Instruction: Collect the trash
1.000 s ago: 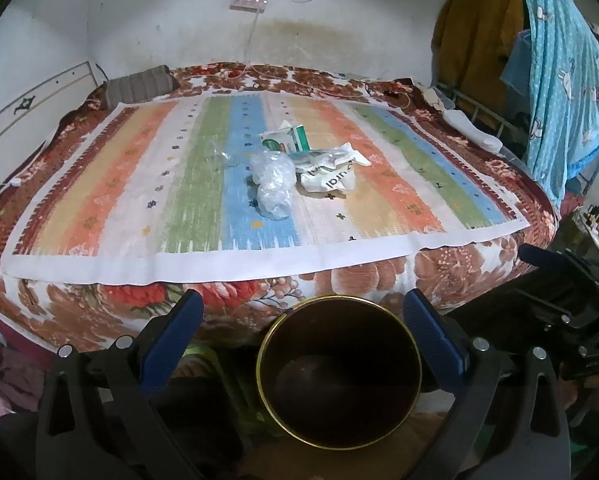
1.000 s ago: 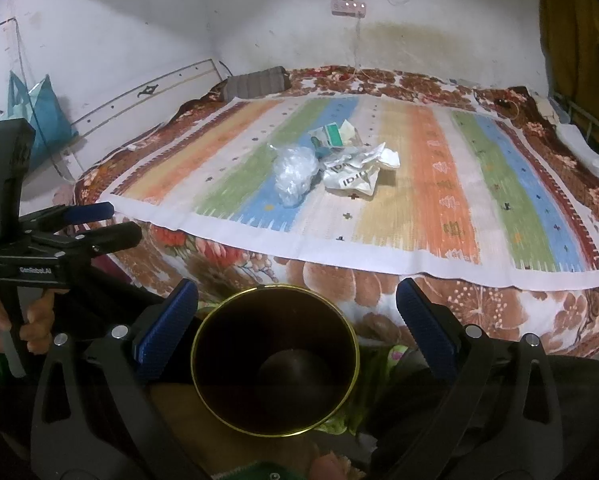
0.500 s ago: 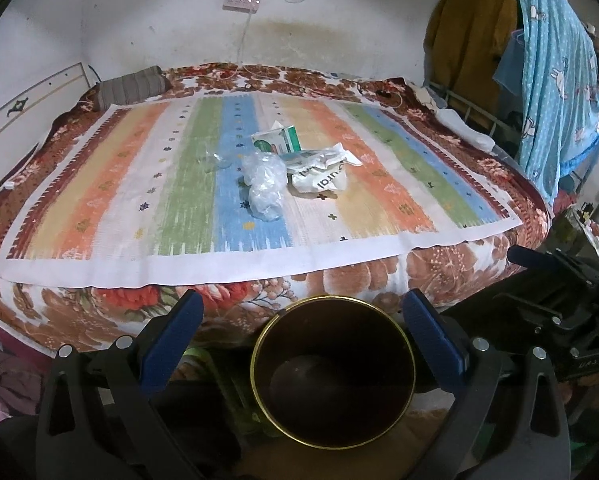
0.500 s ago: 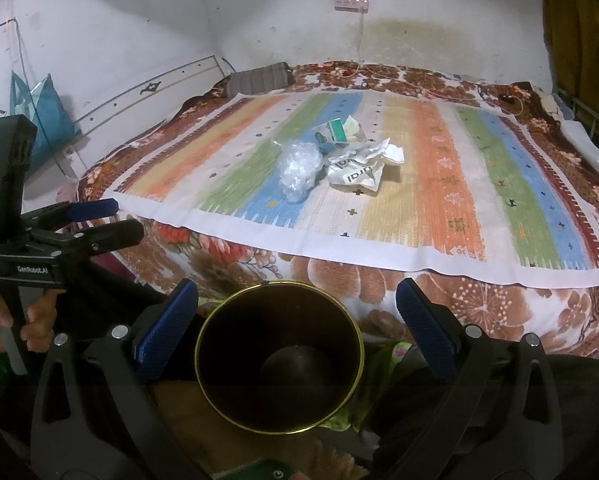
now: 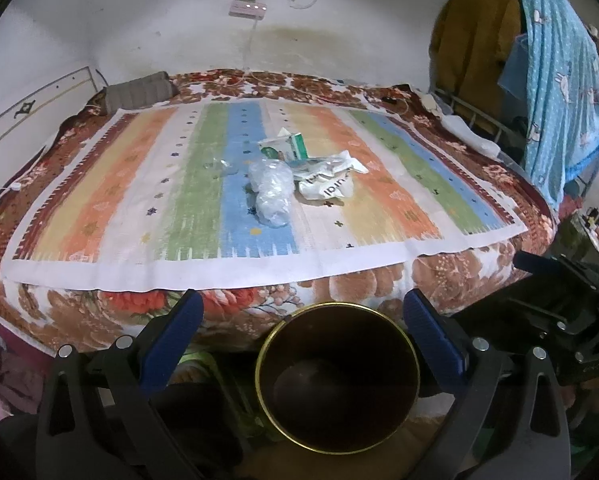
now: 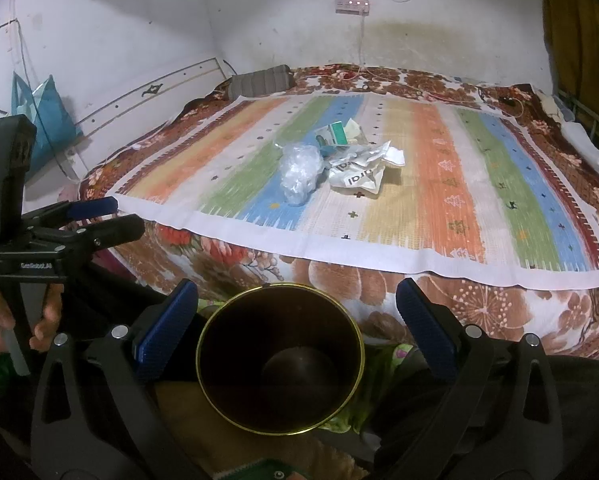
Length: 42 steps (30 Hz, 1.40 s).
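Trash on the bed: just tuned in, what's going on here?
Nothing is picked up yet. A person holds both grippers open and empty: the left gripper and the right gripper. Each hangs near a dark, gold-rimmed bin standing in front of the bed. The trash lies together mid-bed on the striped mat: a clear plastic bag, a crumpled white wrapper and a green-and-white carton.

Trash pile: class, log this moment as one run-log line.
left gripper open | right gripper open | trash pile on striped mat | bin near, looks empty
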Each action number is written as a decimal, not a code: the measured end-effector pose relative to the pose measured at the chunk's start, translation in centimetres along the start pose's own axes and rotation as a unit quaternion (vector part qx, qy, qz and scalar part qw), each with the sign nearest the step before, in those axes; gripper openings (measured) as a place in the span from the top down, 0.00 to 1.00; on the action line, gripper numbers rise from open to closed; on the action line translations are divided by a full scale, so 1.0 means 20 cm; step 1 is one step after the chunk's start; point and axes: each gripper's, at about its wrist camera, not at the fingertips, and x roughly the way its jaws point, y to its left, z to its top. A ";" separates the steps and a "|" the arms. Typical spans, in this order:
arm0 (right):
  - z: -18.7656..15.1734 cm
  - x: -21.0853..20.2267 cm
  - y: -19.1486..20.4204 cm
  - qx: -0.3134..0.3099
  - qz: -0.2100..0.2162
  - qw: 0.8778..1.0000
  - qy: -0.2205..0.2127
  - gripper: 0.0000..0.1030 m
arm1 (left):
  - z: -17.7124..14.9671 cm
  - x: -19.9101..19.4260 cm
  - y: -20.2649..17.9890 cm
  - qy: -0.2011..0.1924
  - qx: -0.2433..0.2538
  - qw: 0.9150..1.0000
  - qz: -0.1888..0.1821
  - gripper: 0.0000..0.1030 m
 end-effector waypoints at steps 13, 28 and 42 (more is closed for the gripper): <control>0.03 -0.02 -0.03 0.010 0.002 1.000 -0.007 0.08 | 0.01 0.01 0.02 0.006 -0.016 1.000 -0.019 0.05; 0.20 0.03 -0.04 -0.017 -0.002 1.000 -0.003 0.08 | 0.16 0.09 0.03 0.019 0.009 1.000 -0.005 0.05; 0.47 0.16 -0.09 -0.091 -0.023 0.996 0.008 0.08 | 0.41 0.29 0.20 0.086 -0.023 0.996 -0.015 0.05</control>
